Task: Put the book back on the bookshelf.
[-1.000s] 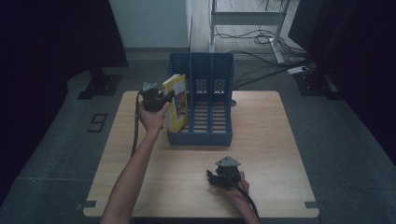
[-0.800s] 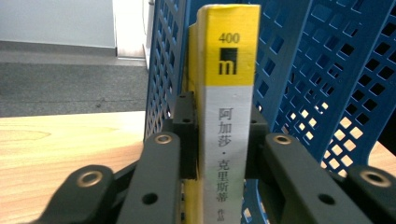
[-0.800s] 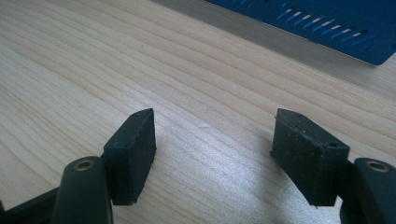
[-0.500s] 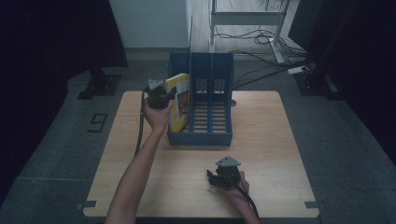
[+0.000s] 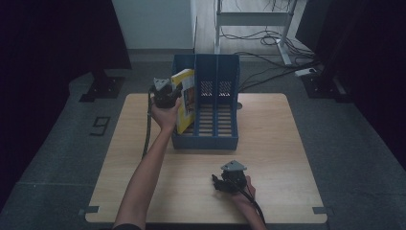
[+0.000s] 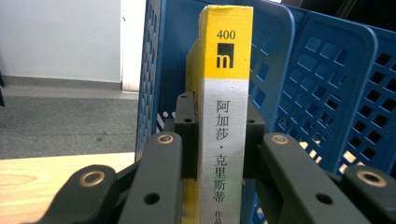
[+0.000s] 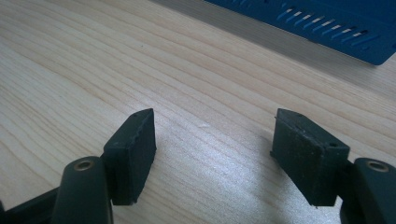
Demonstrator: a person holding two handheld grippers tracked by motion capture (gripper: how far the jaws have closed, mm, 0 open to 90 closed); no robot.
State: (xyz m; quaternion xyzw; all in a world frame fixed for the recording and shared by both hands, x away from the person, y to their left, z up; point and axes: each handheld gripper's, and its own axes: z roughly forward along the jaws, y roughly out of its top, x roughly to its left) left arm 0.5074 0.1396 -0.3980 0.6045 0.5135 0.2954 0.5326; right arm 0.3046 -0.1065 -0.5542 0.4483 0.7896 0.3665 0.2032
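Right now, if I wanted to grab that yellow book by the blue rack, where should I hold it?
Probably by its spine, coming from the open left side. The yellow book stands upright against the blue file rack, whose walls block its far side, so the narrow spine is the part left free. The left gripper is already clamped across it there, one jaw on each cover.
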